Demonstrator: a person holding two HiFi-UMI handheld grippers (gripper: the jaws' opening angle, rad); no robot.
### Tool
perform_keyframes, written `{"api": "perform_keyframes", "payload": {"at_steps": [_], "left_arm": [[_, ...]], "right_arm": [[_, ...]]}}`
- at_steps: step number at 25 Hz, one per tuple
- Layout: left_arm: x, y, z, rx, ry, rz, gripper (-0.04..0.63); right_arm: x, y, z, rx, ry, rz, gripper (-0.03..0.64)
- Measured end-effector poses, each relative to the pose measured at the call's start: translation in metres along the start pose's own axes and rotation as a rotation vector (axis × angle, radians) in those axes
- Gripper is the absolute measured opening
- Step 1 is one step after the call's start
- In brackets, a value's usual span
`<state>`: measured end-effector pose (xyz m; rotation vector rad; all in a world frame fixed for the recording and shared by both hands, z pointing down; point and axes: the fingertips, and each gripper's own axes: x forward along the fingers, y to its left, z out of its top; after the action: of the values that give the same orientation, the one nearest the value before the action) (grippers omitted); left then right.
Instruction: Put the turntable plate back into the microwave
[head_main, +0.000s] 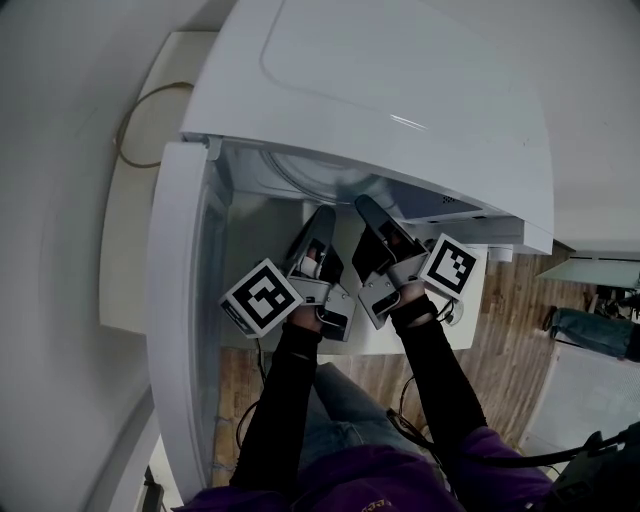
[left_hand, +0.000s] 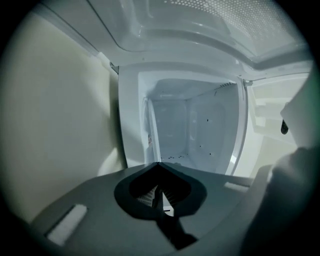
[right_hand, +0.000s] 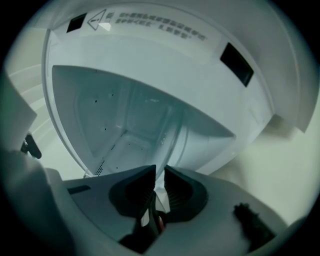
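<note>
The white microwave (head_main: 400, 90) stands with its door (head_main: 180, 300) swung open to the left. Under its top edge, in the head view, the curved rim of the glass turntable plate (head_main: 300, 178) shows inside the cavity. My right gripper (head_main: 365, 205) reaches into the opening, its jaws shut on the plate's near rim, a thin pale edge (right_hand: 160, 191) between the pads. My left gripper (head_main: 325, 215) is beside it at the opening, shut (left_hand: 159, 165) with nothing between its tips. The left gripper view looks into the bare cavity (left_hand: 185, 125), where I cannot make out the plate.
A looped cable (head_main: 140, 120) lies on the cream surface left of the microwave. Latch slots (right_hand: 235, 70) mark the frame on the cavity's right. Wooden floor (head_main: 500, 330) and a person's legs are below. The other gripper's body (left_hand: 295, 170) is close on the left gripper's right.
</note>
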<state>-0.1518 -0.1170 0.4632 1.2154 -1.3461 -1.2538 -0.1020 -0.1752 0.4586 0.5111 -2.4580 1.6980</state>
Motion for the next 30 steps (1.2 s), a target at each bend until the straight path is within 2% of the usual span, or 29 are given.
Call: {"api": "perform_keyframes", "payload": {"at_steps": [13,18,24,30], "left_arm": [[0.007,0.0,0.005,-0.017,-0.021,0.018,0.005],[0.007,0.008,0.007,-0.041,-0.029,0.05,0.005],[0.007,0.01,0.01,-0.046,-0.034,0.059,0.005],[0.001,0.003,0.006,0.027,-0.017,0.08,0.004]], "right_arm": [[0.005,0.0,0.002,-0.03,0.028,-0.043,0.058],[0.0,-0.008,-0.005,-0.048,0.076,-0.119,0.059],[-0.005,-0.006,-0.007,-0.017,0.065,-0.079,0.058],[-0.014,0.014,-0.012,-0.11,0.086,-0.045,0.058]]}}
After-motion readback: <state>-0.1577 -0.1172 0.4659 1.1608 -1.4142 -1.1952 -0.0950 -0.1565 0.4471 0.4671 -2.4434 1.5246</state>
